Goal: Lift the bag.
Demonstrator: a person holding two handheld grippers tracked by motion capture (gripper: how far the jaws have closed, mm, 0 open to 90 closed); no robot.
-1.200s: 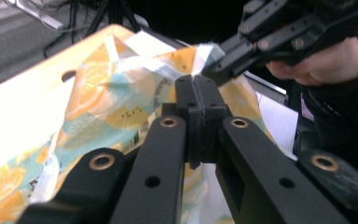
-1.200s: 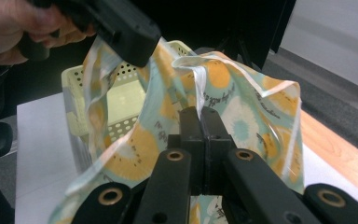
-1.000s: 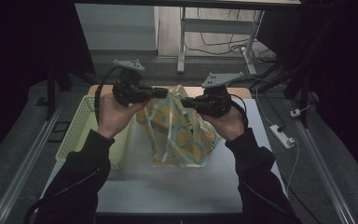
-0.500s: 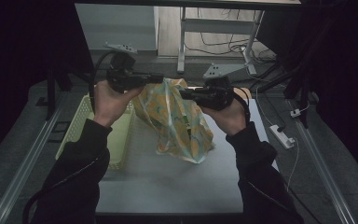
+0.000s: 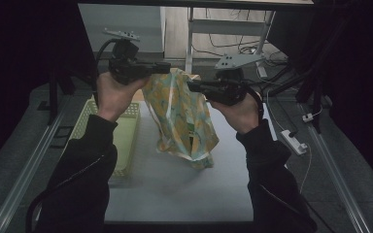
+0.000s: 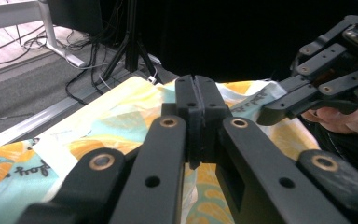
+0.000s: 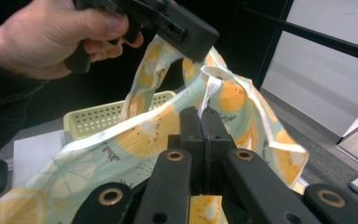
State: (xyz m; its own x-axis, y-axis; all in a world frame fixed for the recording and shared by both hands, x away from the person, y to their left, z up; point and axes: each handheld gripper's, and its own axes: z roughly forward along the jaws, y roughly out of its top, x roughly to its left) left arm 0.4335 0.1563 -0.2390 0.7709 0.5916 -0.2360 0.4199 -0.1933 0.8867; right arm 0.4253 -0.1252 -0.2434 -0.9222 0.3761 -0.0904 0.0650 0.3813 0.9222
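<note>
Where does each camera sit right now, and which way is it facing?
High view: above the person's side, looking forward and down on the table; both forearms, left gripper and right gripper lift the patterned bag beside the yellow basket.
Left gripper view: rides the left gripper, shut on the bag, facing the right gripper.
Right gripper view: rides the right gripper, shut on the bag, facing the left hand.
All share the bag.
</note>
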